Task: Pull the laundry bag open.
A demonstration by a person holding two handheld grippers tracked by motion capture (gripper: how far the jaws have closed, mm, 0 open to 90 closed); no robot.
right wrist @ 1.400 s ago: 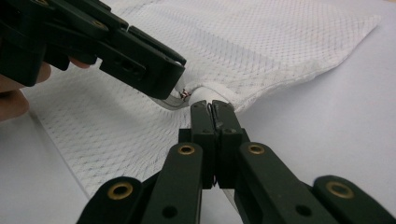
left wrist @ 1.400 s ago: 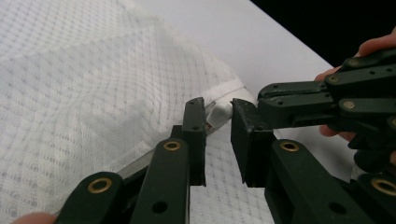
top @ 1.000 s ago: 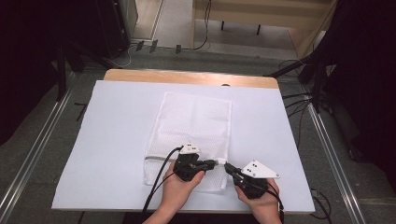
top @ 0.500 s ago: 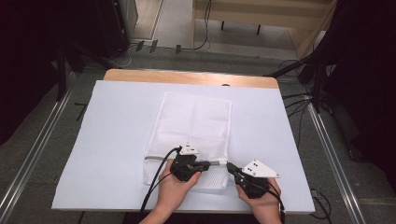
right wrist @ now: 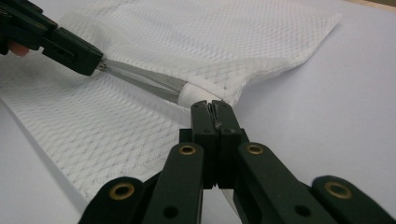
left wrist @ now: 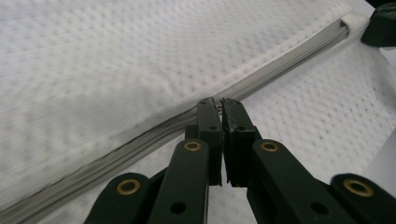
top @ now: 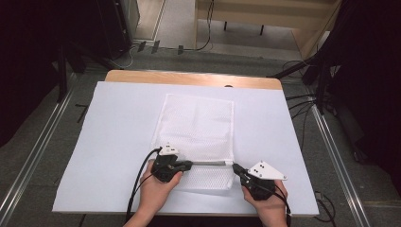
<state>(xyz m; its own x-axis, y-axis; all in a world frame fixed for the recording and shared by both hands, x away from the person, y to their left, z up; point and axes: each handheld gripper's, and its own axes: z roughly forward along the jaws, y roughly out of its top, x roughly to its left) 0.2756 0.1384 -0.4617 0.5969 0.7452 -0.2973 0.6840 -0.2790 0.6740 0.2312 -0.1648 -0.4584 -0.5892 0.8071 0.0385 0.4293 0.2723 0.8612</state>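
zipper pull (left wrist: 218, 106): hidden between left hand-held gripper (left wrist: 221, 103) jaws | mesh bag (left wrist: 116, 60): blurred, cropped left | forearms: cut off at bottom edge

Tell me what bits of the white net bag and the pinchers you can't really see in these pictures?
- Zipper pull: in the left gripper view, the left gripper has its jaws closed right at the zipper, covering what they pinch.
- Bag corner: in the right gripper view, the right gripper covers where it meets the mesh bag.
- Inside the bag: the mesh is too fine to tell in the high view.
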